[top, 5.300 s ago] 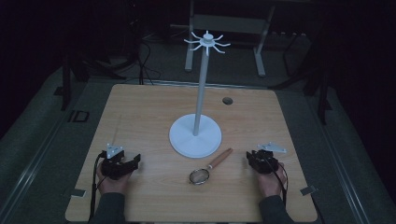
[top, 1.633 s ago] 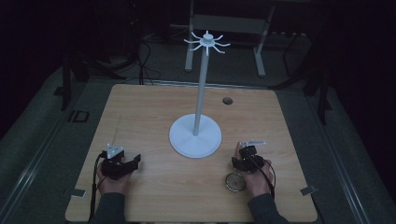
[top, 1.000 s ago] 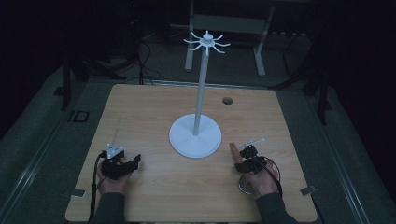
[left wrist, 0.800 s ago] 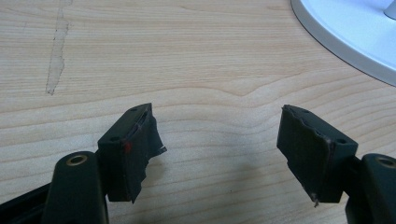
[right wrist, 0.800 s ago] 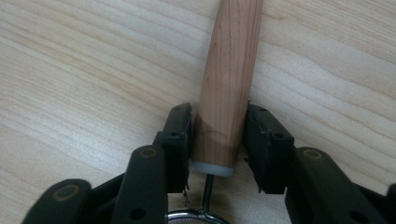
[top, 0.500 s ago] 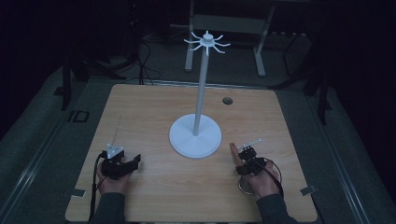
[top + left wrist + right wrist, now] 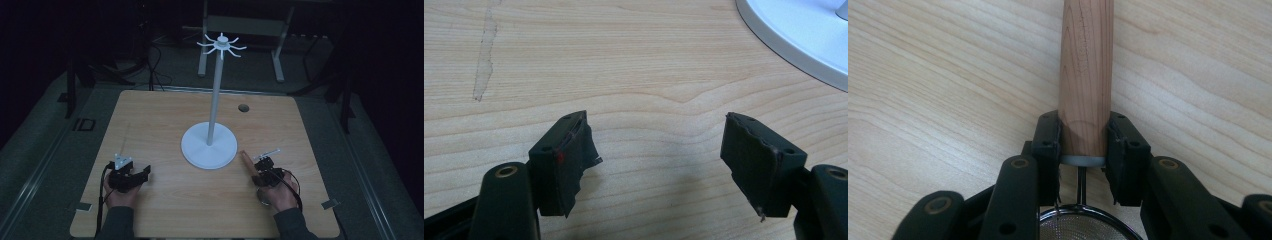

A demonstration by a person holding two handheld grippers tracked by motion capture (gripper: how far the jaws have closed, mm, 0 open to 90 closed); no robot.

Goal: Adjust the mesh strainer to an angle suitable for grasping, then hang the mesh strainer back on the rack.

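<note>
A small mesh strainer with a wooden handle [image 7: 1086, 65] lies on the table, its metal ring and mesh [image 7: 1080, 232] toward my hand. My right gripper [image 7: 1084, 145] has just been closing, and its pads now press both sides of the handle near the ferrule. In the high view the right gripper [image 7: 260, 167] sits at the front right, and the handle [image 7: 246, 159] points toward the white stand's base [image 7: 209, 145]. My left gripper [image 7: 659, 150] stands open over bare wood, at the front left in the high view [image 7: 142, 172].
The white stand has a tall pole topped by a ring of hooks [image 7: 221, 46]; its base edge [image 7: 804, 35] lies ahead and right of the left gripper. A small dark hole [image 7: 243, 107] marks the table's far right. Dark floor surrounds the table.
The right hand came in from the right edge to the strainer, which now lies farther right with its handle pointing away. Over the last second the right jaws narrowed onto the handle. The left hand stayed put.
</note>
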